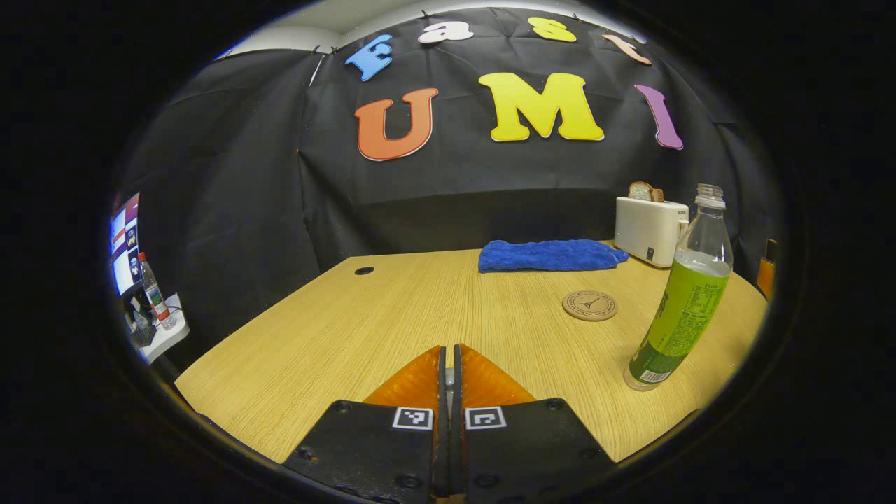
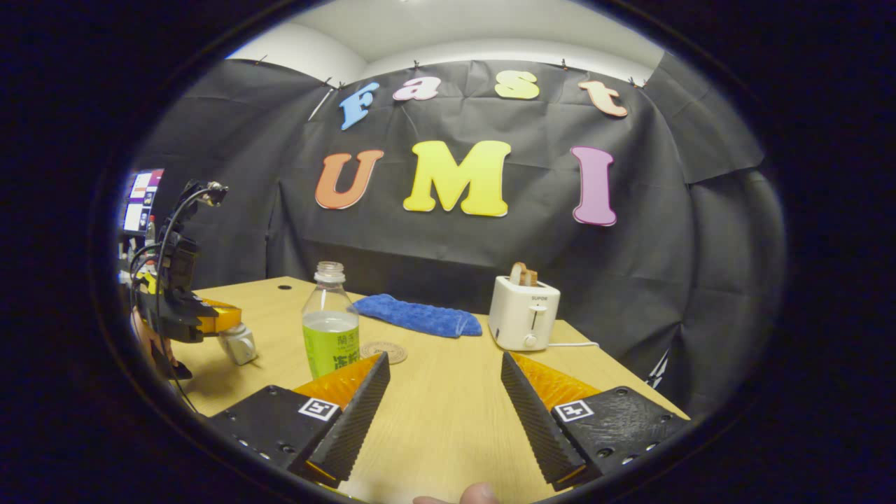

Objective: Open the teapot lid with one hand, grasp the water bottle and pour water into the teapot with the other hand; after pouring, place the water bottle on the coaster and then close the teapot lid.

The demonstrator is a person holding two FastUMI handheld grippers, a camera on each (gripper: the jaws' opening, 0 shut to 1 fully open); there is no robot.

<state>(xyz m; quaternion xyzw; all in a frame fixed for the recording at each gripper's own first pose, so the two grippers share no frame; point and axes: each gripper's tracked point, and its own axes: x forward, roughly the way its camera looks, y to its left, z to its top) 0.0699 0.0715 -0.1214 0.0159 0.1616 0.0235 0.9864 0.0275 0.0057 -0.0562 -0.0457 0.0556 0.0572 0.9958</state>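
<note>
A clear water bottle (image 1: 682, 308) (image 2: 330, 329) with a green label and no cap stands on the wooden table (image 1: 392, 308). A round cork coaster (image 1: 590, 306) (image 2: 383, 351) lies just behind it. My right gripper (image 2: 443, 360) is open, low over the table, with the bottle just beyond its left finger. My left gripper (image 1: 449, 357) has its fingers closed, with a thin pale sliver between them. In the right gripper view that left gripper (image 2: 224, 318) hovers at the far left with a small pale teapot lid (image 2: 238, 343) hanging from its tips.
A folded blue towel (image 1: 549, 255) (image 2: 416, 316) lies at the back of the table. A white toaster (image 1: 647, 229) (image 2: 523, 313) with bread in it stands at the back right. A cable hole (image 1: 364, 270) sits near the far left corner. A thumb (image 2: 479, 493) shows at the bottom edge.
</note>
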